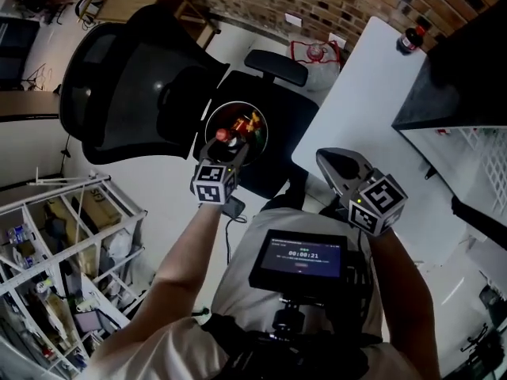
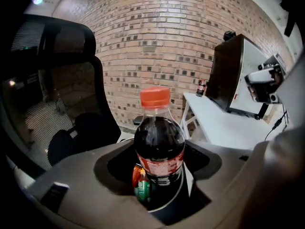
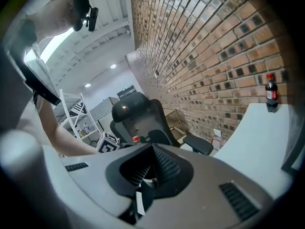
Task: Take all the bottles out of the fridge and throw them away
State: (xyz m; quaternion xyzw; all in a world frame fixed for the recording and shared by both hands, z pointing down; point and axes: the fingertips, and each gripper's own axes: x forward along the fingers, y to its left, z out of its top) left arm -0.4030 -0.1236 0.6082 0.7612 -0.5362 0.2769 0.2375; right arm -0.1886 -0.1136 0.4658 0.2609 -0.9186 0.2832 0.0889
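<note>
My left gripper (image 1: 226, 147) is shut on a cola bottle (image 2: 158, 144) with dark liquid, a red label and a red cap (image 1: 223, 135). The bottle stands upright between the jaws, right over a round black bin (image 1: 262, 119). Inside the bin (image 2: 180, 192) lie other bottles (image 2: 141, 184), orange and green. My right gripper (image 1: 333, 163) is shut with nothing in it, beside the near corner of the white table (image 1: 364, 101); its ribbed pads meet in the right gripper view (image 3: 151, 150). A second cola bottle (image 1: 409, 39) stands at the table's far end.
A black office chair (image 1: 131, 77) stands just behind the bin. The dark fridge (image 1: 463, 62) sits on the white table at the right. A white wire shelf rack (image 1: 55, 244) fills the lower left. A brick wall (image 2: 157, 42) runs behind everything.
</note>
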